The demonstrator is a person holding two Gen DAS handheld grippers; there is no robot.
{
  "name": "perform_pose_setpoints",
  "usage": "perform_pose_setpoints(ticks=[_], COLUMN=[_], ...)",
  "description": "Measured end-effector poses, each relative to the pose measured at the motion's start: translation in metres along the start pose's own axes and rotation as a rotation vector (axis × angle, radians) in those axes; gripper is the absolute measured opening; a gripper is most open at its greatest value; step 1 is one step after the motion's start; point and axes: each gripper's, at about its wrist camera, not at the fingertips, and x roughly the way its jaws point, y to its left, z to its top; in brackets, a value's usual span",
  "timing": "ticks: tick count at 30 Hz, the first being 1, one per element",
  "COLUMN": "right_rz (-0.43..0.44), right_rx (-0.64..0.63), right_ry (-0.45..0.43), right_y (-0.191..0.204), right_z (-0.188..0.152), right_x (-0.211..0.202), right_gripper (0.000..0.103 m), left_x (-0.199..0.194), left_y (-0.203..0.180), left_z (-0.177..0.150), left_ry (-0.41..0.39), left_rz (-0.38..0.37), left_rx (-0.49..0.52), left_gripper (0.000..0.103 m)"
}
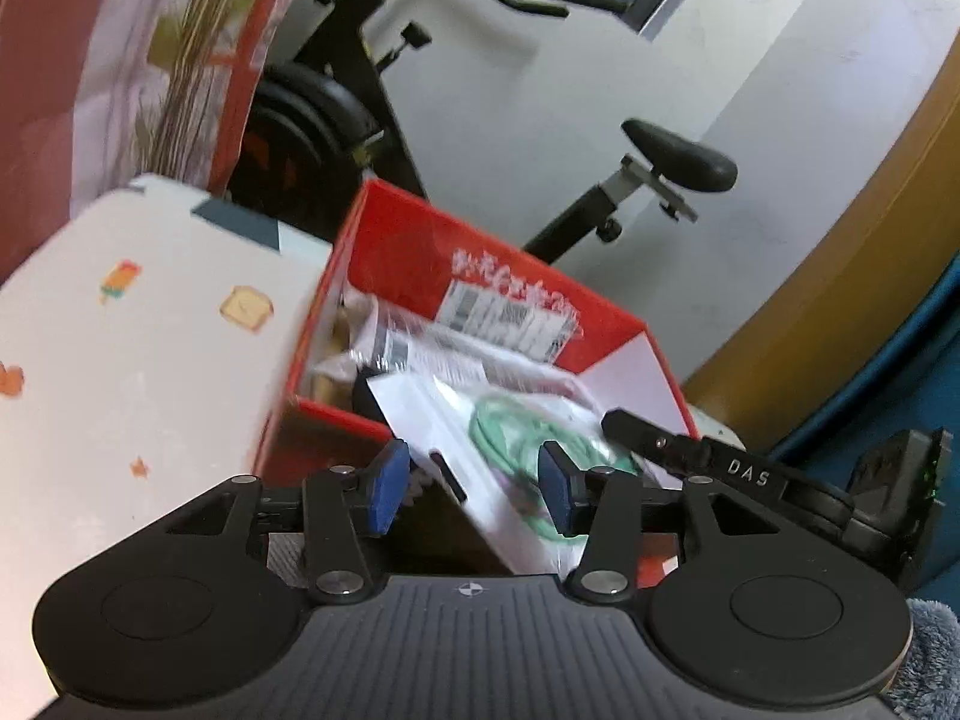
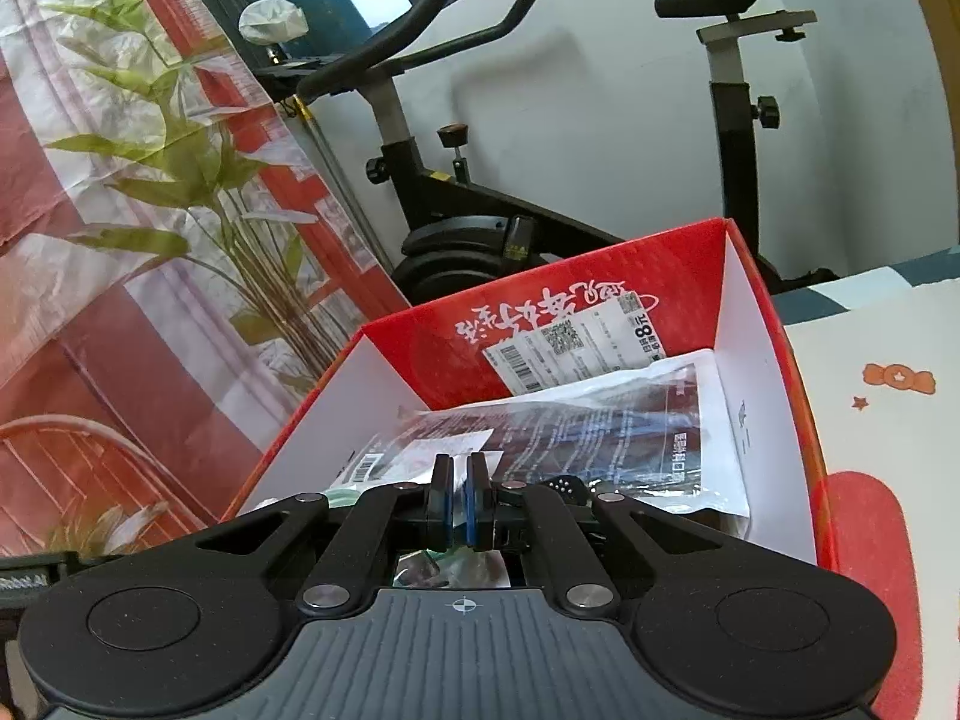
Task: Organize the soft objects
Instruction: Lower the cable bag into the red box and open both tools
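my left gripper (image 1: pixel 474 489) stands partly open, blue pads apart, nothing pressed between them; a white packet (image 1: pixel 480 438) with a green coil lies just beyond. my right gripper (image 2: pixel 461 501) is closed tight, pads together over plastic wrap, though i cannot tell if it grips any. both hang at the near edge of the red box (image 2: pixel 774 372), which holds clear plastic bags (image 2: pixel 600 420). the box sits on a patterned sheet (image 1: pixel 120 330). behind stands an exercise bike (image 2: pixel 480 192).
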Motion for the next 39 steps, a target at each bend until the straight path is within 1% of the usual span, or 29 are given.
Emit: perform_pose_setpoints(ticks=[2, 4, 6, 10, 14, 17, 19, 22, 26, 31, 32, 33, 34, 35, 36, 37, 39], right_rz=[0.001, 0.004, 0.007, 0.025, 0.032, 0.019, -0.001, -0.034, -0.101, -0.207, -0.227, -0.247, -0.263, -0.264, -0.273, -0.281, -0.292], right_rx=[0.003, 0.013, 0.025, 0.049, 0.064, 0.07, 0.061, 0.057, 0.057, 0.044, 0.042, 0.041, 0.037, 0.032, 0.025, 0.012, -0.019], right_ry=[-0.002, -0.002, -0.008, -0.034, -0.065, -0.088, -0.097, -0.083, -0.023, 0.06, 0.075, 0.09, 0.103, 0.109, 0.11, 0.106, 0.097], right_y=[0.0, -0.001, 0.001, 0.0, 0.001, 0.001, 0.002, -0.001, -0.01, -0.019, -0.02, -0.02, -0.02, -0.019, -0.017, -0.014, -0.009], right_z=[0.0, 0.0, 0.001, 0.004, 0.015, 0.027, 0.036, 0.051, 0.062, 0.063, 0.061, 0.061, 0.06, 0.06, 0.06, 0.059, 0.059], right_x=[-0.003, -0.004, -0.005, -0.012, -0.015, -0.011, -0.005, 0.012, 0.039, 0.066, 0.069, 0.072, 0.074, 0.075, 0.074, 0.073, 0.068], right_gripper=[0.003, 0.003, 0.003, 0.003, 0.002, 0.002, 0.002, 0.002, 0.002, 0.002, 0.003, 0.007, 0.008, 0.012, 0.019, 0.024, 0.037], left_x=[0.005, 0.01, 0.012, 0.014, 0.015, 0.021, 0.03, 0.052, 0.088, 0.129, 0.134, 0.14, 0.144, 0.146, 0.146, 0.144, 0.136], left_y=[0.0, -0.002, -0.005, -0.01, -0.013, -0.021, -0.028, -0.027, -0.023, -0.017, -0.016, -0.015, -0.015, -0.015, -0.016, -0.016, -0.019], left_z=[-0.002, -0.001, 0.0, 0.003, 0.016, 0.034, 0.045, 0.061, 0.075, 0.075, 0.075, 0.075, 0.073, 0.073, 0.073, 0.072, 0.07], left_ry=[0.009, 0.015, 0.022, 0.008, -0.028, -0.071, -0.092, -0.089, -0.046, 0.047, 0.062, 0.077, 0.087, 0.092, 0.091, 0.086, 0.069], left_rz=[-0.008, -0.016, -0.041, -0.032, -0.031, -0.034, -0.018, -0.003, 0.03, 0.074, 0.079, 0.085, 0.091, 0.095, 0.1, 0.1, 0.091], left_rx=[-0.003, -0.003, 0.003, 0.032, 0.046, 0.084, 0.128, 0.14, 0.147, 0.172, 0.172, 0.171, 0.177, 0.191, 0.206, 0.219, 0.246], left_gripper=[0.049, 0.03, 0.027, 0.022, 0.021, 0.021, 0.021, 0.021, 0.021, 0.021, 0.021, 0.023, 0.026, 0.03, 0.041, 0.05, 0.056])
